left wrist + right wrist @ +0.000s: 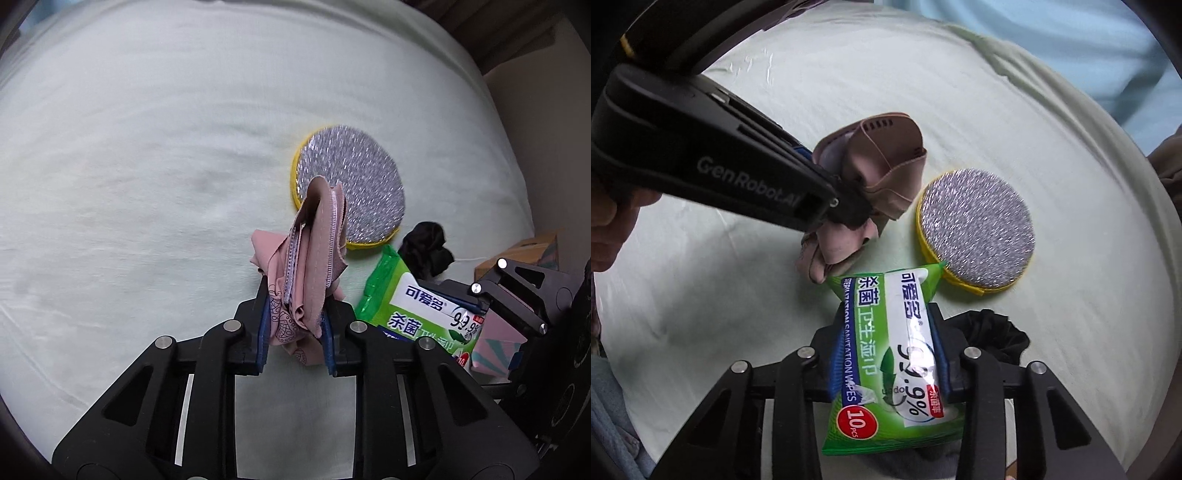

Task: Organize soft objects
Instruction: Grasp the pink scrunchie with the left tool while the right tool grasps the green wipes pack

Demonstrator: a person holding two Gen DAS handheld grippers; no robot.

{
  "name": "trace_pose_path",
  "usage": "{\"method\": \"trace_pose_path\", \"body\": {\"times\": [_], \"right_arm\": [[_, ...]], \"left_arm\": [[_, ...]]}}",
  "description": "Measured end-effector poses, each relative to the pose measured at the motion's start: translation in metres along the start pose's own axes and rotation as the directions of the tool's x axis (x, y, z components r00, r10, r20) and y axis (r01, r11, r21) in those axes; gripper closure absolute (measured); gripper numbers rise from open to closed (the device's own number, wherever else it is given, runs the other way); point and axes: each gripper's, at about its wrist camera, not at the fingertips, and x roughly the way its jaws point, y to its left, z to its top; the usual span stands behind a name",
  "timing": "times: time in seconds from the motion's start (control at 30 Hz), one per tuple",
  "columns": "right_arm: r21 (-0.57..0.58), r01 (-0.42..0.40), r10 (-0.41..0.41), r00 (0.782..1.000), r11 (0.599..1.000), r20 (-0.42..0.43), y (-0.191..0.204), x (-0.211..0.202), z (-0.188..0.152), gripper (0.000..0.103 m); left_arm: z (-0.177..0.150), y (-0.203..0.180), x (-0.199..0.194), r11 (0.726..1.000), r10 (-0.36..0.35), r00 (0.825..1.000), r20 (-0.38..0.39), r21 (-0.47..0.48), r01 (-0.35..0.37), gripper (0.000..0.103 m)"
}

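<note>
Left gripper (293, 321) clamped on pink zippered pouch (306, 258); right gripper (886, 354) clamped on green sanitation wipes pack (890, 369), beside round scouring pad (975, 229).

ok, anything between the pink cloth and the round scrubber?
Nothing: in the right wrist view only bare sheet separates the pink cloth from the scrubber.

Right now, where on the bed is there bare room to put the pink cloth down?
Bare sheet stretches left of and beyond the pink cloth in the left gripper. It is crowded to the right: the round scrubber, black scrunchie and the wipes pack in the right gripper sit close together.
</note>
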Motion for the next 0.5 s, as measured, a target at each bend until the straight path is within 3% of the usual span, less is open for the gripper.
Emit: {"method": "trace_pose_path", "body": {"times": [0.27,0.5], "right_arm": [[0.057,0.033,-0.036,0.998,0.998,0.059,0.012,-0.051,0.0,0.069],[0.188,0.039,-0.063,0.99,0.981,0.124,0.029,-0.109,0.004,0.069]], "left_arm": [[-0.012,-0.001,-0.059,1.0,0.009,0.998,0.068,0.006,-0.009,0.083],[-0.041,-0.01,-0.128,1.0,0.019,0.99,0.14,0.008,-0.02,0.083]]}}
